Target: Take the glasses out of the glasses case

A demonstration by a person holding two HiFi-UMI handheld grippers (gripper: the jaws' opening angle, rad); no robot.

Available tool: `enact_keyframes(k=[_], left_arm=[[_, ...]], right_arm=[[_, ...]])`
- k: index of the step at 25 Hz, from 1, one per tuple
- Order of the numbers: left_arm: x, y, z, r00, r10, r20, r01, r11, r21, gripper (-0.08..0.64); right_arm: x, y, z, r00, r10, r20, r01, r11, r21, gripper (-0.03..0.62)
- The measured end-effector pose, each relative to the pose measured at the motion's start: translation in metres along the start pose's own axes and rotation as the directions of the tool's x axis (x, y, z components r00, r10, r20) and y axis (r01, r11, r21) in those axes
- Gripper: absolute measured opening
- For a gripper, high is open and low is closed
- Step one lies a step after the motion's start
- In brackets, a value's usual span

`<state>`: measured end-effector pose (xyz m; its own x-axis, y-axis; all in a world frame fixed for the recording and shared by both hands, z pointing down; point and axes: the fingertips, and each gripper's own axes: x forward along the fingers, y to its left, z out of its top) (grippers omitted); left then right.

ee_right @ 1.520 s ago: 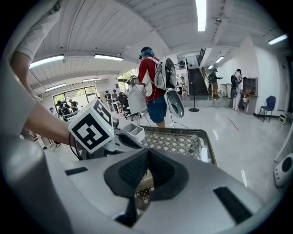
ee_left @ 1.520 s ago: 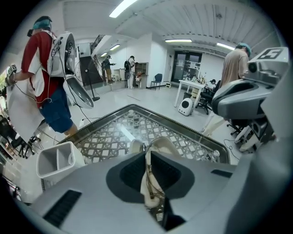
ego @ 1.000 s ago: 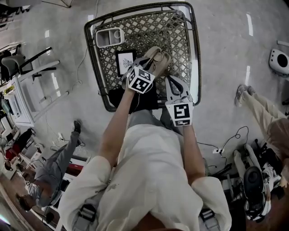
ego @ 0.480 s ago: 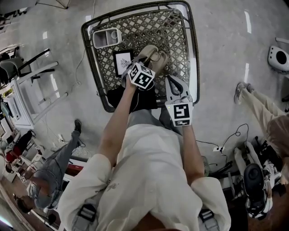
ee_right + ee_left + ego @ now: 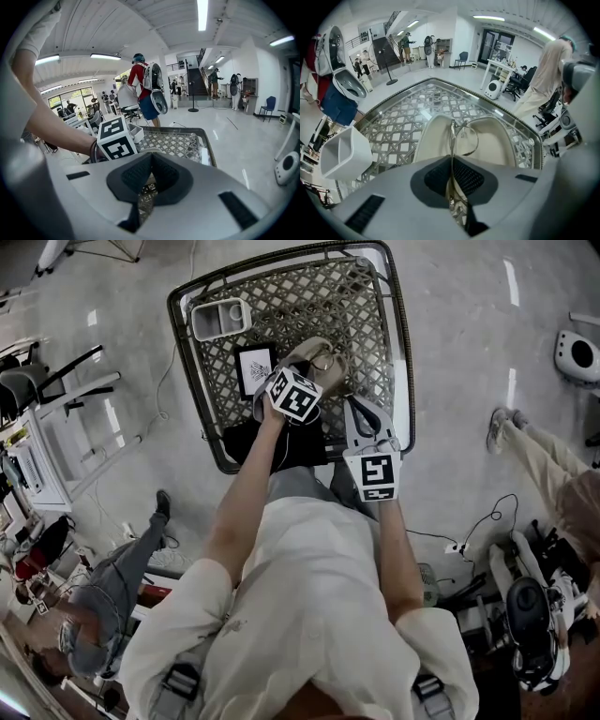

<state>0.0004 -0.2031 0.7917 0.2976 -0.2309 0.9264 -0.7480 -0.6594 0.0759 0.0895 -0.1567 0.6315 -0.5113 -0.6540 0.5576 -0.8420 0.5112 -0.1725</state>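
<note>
- While the left gripper [image 5: 309, 369] reaches over the middle of the bench [image 5: 404, 352], its fingers [image 5: 487, 180] are clamped on the glasses [image 5: 452, 133]; a thin metal frame part runs straight down the seam between them.
- One round lens rim sticks out past the fingers, above the line where the two halves of the glasses case [image 5: 433, 140] meet; can't tell if the glasses touch the case.
- Glasses case is open, beige, both shells facing up, lying on the bench mid-way across and toward its near edge [image 5: 317, 354].
- Right gripper [image 5: 362, 409] is over the near right part of the bench, just beside the case on its right and apart from it.
- Right gripper view: its fingers [image 5: 166, 176] are together at the tips, nothing between them, only the bench lattice showing through the gap below.
- Left gripper's marker cube [image 5: 115, 138] shows in the right gripper view, close on its left, with the person's forearm behind it.
- White tray [image 5: 223, 318] with compartments sits at the far left corner of the bench, well apart from the case.
- Black-framed card [image 5: 256, 369] lies flat between the tray and the case, just beside the left gripper.
- Bench is a woven lattice top with a dark rim.
</note>
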Motion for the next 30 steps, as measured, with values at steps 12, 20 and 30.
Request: enact_keyframes(k=[12, 20, 30], left_arm=[[-0.020, -0.012, 0.003, 0.998, -0.015, 0.062, 0.016, 1.000, -0.004, 0.031], [-0.038, -0.007, 0.009, 0.994, -0.006, 0.113, 0.007, 1.000, -0.013, 0.031], [-0.083, -0.007, 0.015, 0.970, -0.005, 0.243, 0.018, 0.999, -0.051, 0.031]], right_arm=[[-0.019, 0.008, 0.004, 0.999, -0.044, 0.010, 0.044, 0.999, -0.024, 0.006], [-0.023, 0.010, 0.010, 0.997, -0.071, 0.026, 0.072, 0.997, -0.032, 0.006], [-0.033, 0.021, 0.020, 0.992, -0.112, 0.050, 0.115, 0.991, -0.065, 0.006]])
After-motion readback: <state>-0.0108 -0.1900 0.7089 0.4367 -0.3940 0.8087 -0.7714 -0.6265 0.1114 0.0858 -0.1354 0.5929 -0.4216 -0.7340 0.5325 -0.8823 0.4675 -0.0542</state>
